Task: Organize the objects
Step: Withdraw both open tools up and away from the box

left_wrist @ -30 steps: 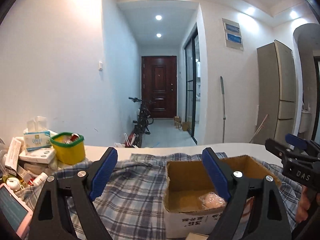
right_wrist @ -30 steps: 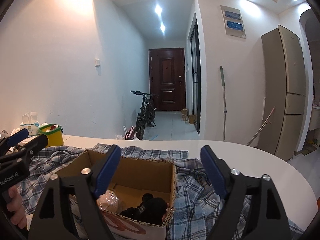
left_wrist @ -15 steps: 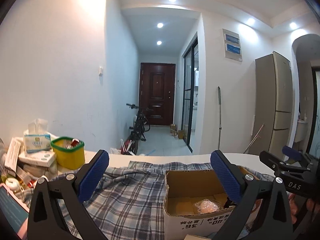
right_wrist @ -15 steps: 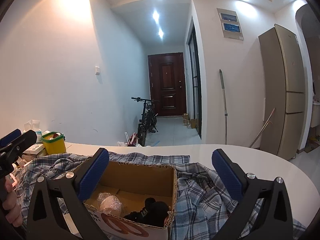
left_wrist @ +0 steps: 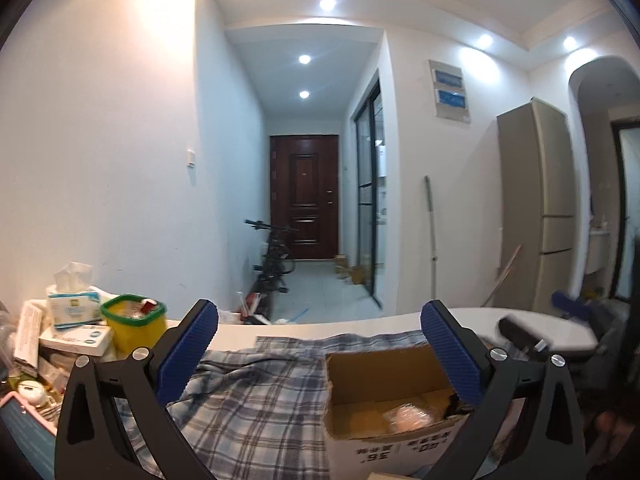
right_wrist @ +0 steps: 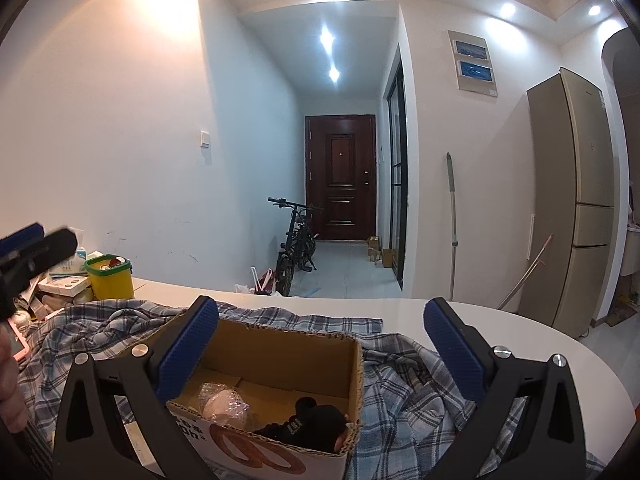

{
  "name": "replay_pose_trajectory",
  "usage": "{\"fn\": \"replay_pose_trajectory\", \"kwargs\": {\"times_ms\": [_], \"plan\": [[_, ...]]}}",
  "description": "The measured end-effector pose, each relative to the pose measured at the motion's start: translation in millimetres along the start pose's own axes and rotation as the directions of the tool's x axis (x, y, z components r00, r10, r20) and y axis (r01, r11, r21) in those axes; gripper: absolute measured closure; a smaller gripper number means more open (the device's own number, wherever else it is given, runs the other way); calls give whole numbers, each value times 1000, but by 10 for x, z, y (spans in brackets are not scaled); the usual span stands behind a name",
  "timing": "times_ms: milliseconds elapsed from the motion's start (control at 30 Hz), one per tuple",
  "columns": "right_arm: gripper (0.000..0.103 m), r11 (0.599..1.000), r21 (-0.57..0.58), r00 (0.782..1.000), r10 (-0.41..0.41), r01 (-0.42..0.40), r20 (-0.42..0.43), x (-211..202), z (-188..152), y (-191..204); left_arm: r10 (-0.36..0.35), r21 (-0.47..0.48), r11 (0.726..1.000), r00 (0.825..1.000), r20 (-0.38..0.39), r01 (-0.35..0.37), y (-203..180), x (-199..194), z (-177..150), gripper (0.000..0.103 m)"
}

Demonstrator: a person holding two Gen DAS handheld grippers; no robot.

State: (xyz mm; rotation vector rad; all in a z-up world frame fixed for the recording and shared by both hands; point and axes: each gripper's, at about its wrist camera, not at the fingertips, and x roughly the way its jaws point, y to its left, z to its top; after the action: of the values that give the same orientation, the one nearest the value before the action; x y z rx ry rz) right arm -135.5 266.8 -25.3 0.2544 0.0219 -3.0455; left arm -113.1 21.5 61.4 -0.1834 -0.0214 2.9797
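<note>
A brown corrugated cardboard box (right_wrist: 280, 364) sits open-topped on a white, round-edged table (right_wrist: 500, 320), at about 6 o'clock in the right wrist view and near 5 o'clock in the left wrist view. It is rectangular, with raw ragged top edges and a white printed outer face bearing an orange ring shape. In the right wrist view its long axis runs from about 8 o'clock toward 2 o'clock, one corner turned toward the camera.

Inside the box lie a crinkled clear plastic bag (right_wrist: 222, 400) holding something pale pink, toward 9 o'clock, and a soft black item (right_wrist: 308, 424) with white lettering, toward 5 o'clock; what it is cannot be told.

A rumpled blue-and-white plaid shirt (right_wrist: 404, 392) spreads under and around the box, bunched in folds.

At 9 o'clock on the table stands a glossy yellow tub (left_wrist: 134, 326) with a green rim, round-cornered, beside a soft tissue pack (left_wrist: 72, 306) resting on flat white cartons.

The left gripper (left_wrist: 320, 352) has its jaws spread wide, ribbed blue pads on black arms, nothing between them; the shirt and box show beyond the gap. The right gripper (right_wrist: 320, 346) likewise stands wide apart and grips nothing, the box seen between its arms. Part of a hand (right_wrist: 10, 380) shows at 9 o'clock in the right wrist view.
</note>
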Motion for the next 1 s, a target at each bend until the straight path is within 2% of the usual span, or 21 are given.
{"fn": "replay_pose_trajectory", "kwargs": {"times_ms": [67,133,200,333,433,500,567,633,700,767,900,1000], "plan": [[0,1000,-27,1000,-5,5,-6,19,-9,50,-25,-40,999,1000,-6,25,65,-36,63,0],[0,999,-39,1000,-27,27,-1,-13,23,57,-26,-47,999,999,19,27,129,-145,154,0],[0,999,-8,999,-35,35,-13,-103,136,14,18,-27,999,999,39,-17,171,-253,256,0],[0,997,82,1000,-17,18,-7,-477,401,-138,13,-85,996,995,98,-4,373,-650,485,0],[0,993,116,1000,-2,1,6,-726,480,-211,71,-91,994,992,108,-61,394,-874,544,0],[0,990,141,1000,13,-16,23,-895,498,-237,73,-67,996,991,111,-66,329,-996,519,0],[0,992,129,998,-15,6,68,-1075,487,-203,57,-30,998,994,96,-54,241,-1056,468,0],[0,996,66,990,-67,59,127,-1268,450,-87,30,9,999,998,64,-30,116,-1125,379,0],[0,995,10,984,-96,96,147,-1396,413,26,22,23,999,999,25,-23,-5,-1208,268,0],[0,992,-9,986,-121,123,115,-1443,383,95,29,45,999,999,-15,-28,-117,-1248,171,0],[0,995,40,995,-90,89,37,-1498,296,84,31,30,999,998,-63,-29,-198,-1308,65,0],[0,993,44,994,-108,107,17,-1572,251,73,81,31,996,995,-65,-79,-251,-1352,33,0]]}}
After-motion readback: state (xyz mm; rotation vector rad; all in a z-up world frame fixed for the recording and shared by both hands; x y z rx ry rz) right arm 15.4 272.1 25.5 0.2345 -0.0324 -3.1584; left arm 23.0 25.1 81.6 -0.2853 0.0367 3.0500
